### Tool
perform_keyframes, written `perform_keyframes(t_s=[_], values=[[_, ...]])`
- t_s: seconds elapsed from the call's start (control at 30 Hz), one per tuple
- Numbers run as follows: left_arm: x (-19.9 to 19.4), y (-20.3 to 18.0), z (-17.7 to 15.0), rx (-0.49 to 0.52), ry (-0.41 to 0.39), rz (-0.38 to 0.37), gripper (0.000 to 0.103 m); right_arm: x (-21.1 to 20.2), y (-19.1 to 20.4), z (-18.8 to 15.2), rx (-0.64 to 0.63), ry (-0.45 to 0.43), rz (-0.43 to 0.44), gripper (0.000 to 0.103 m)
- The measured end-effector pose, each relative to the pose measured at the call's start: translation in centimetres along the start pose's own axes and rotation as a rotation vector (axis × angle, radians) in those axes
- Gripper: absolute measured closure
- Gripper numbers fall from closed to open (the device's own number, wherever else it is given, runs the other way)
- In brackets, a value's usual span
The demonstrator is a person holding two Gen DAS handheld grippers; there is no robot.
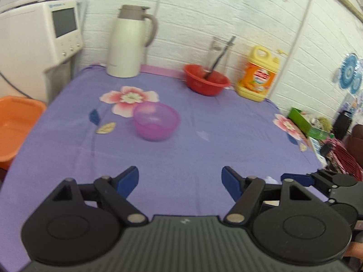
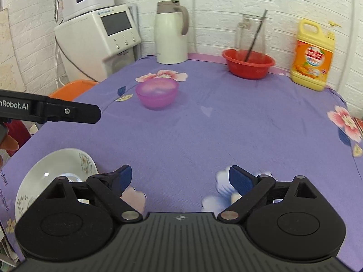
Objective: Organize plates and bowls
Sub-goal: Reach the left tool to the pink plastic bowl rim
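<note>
Your left gripper (image 1: pixel 180 181): jaws wide, nothing between blue pads, above purple tablecloth (image 1: pixel 181 145). Your right gripper (image 2: pixel 180 179): jaws likewise wide, empty. Purple bowl (image 1: pixel 156 121) upright mid-table, well ahead of both, just beside pink flower print. White plate (image 2: pixel 56 172) at near left table edge, beside right gripper's left finger. Red bowl (image 1: pixel 205 82) by back wall, between thermos jug (image 1: pixel 128 43) and yellow detergent bottle (image 1: pixel 257 77).

the right gripper (image 2: pixel 180 180) hangs over the purple floral tablecloth (image 2: pixel 204 140), jaws apart with nothing between them. a white floral plate (image 2: pixel 52 170) lies at lower left, partly behind its left finger. the left gripper (image 2: pixel 74 112) pokes in from the left edge. farther back – a translucent purple bowl (image 2: pixel 157 93), a red basin (image 2: pixel 248 64), a white thermos jug (image 2: pixel 171 32) and a yellow detergent bottle (image 2: pixel 314 55).
</note>
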State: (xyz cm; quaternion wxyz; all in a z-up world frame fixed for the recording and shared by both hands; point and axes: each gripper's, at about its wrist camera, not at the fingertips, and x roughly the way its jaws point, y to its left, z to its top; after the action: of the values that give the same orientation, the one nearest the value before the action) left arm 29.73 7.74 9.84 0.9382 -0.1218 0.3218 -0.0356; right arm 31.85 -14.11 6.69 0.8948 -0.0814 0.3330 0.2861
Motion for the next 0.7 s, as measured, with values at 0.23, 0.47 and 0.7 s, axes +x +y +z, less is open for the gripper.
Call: perform_keyframes(t_s=[0.23, 0.47, 0.7], values=[[3.7, 5.0, 2.6, -0.075, 0.039, 0.039, 0.029, 4.1, 1.5, 3.3, -0.039, 0.029, 0.024, 0.0], [10.4, 7.2, 6.8, -0.131, 0.109, 0.022, 0.029, 9.3, -0.1, 7.1, 0.055, 0.055, 0.035, 0.0], [16.2, 8.7, 8.7, -0.183, 0.152, 0.068, 0.029, 15.2, -1.0, 10.5, 0.097, 0.063, -0.048, 0.0]])
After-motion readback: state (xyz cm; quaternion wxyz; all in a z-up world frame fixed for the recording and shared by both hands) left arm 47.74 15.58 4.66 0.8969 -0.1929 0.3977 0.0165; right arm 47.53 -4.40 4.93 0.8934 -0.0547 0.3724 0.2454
